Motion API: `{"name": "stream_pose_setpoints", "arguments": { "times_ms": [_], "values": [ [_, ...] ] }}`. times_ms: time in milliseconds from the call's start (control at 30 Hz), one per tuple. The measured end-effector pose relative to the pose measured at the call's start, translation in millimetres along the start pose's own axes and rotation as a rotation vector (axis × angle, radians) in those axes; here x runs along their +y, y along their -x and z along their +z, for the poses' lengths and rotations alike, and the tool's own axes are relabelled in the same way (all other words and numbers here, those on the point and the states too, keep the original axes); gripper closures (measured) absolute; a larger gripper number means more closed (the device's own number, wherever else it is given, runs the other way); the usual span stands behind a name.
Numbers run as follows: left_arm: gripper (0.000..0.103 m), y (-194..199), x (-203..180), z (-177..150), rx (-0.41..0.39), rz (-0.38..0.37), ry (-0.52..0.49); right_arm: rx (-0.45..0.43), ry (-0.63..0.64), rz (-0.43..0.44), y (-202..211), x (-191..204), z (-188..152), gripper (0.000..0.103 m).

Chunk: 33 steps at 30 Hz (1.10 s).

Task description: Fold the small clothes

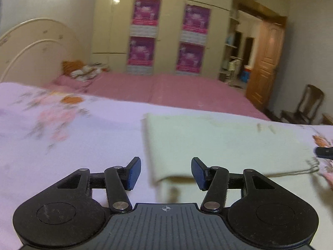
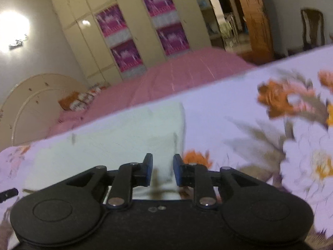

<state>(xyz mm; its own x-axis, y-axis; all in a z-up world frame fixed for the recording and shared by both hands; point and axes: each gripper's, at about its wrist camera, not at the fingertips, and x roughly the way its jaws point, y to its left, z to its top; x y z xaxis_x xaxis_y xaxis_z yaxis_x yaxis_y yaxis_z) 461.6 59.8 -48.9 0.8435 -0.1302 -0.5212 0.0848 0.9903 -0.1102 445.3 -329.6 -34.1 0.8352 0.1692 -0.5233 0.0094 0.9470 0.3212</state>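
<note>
Left wrist view: the left gripper (image 1: 166, 173) has its fingers spread wide with nothing between them, sitting right at the near left corner of the pale green cloth (image 1: 224, 145). That cloth lies folded flat on the floral sheet (image 1: 72, 141), near its far edge.

Right wrist view: the right gripper (image 2: 163, 170) is partly open, gripping nothing, its blue pads (image 2: 148, 169) over the cloth's near right corner. Pink bed (image 2: 187, 70) behind.
</note>
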Motion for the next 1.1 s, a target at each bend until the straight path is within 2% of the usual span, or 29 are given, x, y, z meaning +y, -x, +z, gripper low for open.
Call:
{"name": "stream_pose_setpoints", "arguments": {
  "times_ms": [67,133,200,233,300,333,400,500,567,633,767,833,933,1000,1100],
  "values": [
    [0.049,-19,-14,2,0.049,-0.040,-0.028,0.016,0.052,0.017,-9,14,1,0.083],
    [0.049,-40,-22,-6,0.134,-0.038,-0.052,0.047,0.107,0.027,-21,27,-2,0.084],
    [0.049,-37,-25,-8,0.119,-0.044,-0.086,0.109,0.188,-0.052,-38,32,-10,0.088],
    [0.049,-32,-23,-5,0.102,-0.054,-0.076,0.113,0.197,-0.057,-39,29,-12,0.091],
    [0.049,-29,-17,2,0.053,-0.054,-0.041,0.097,0.189,-0.054,-33,28,-7,0.088],
    [0.049,-33,-15,6,0.042,-0.048,-0.025,0.070,0.195,-0.058,-31,30,-4,0.082],
    [0.049,-47,-16,17,0.044,-0.038,-0.001,0.047,0.186,-0.034,-38,36,3,0.081],
    [0.049,-68,-32,27,0.033,-0.039,-0.016,0.044,0.202,-0.004,-61,61,10,0.081],
    [0.049,-78,-48,33,0.020,-0.024,-0.069,0.038,0.236,-0.002,-76,79,11,0.080],
    [0.049,-88,-57,37,0.023,0.009,-0.105,0.032,0.256,0.014,-88,94,14,0.081],
    [0.049,-109,-47,40,0.082,0.028,-0.065,0.061,0.332,0.015,-109,108,10,0.076],
    [0.049,-113,-31,36,0.086,0.023,-0.027,0.093,0.375,-0.003,-117,106,2,0.076],
    [0.049,-96,-16,33,0.064,0.022,-0.007,0.052,0.367,-0.024,-98,92,2,0.076],
    [0.049,-77,-17,27,0.035,0.002,-0.030,-0.015,0.277,-0.036,-69,66,7,0.074],
    [0.049,-57,-24,13,0.025,-0.027,-0.063,-0.025,0.111,-0.036,-40,20,7,0.072]
  ]
}}
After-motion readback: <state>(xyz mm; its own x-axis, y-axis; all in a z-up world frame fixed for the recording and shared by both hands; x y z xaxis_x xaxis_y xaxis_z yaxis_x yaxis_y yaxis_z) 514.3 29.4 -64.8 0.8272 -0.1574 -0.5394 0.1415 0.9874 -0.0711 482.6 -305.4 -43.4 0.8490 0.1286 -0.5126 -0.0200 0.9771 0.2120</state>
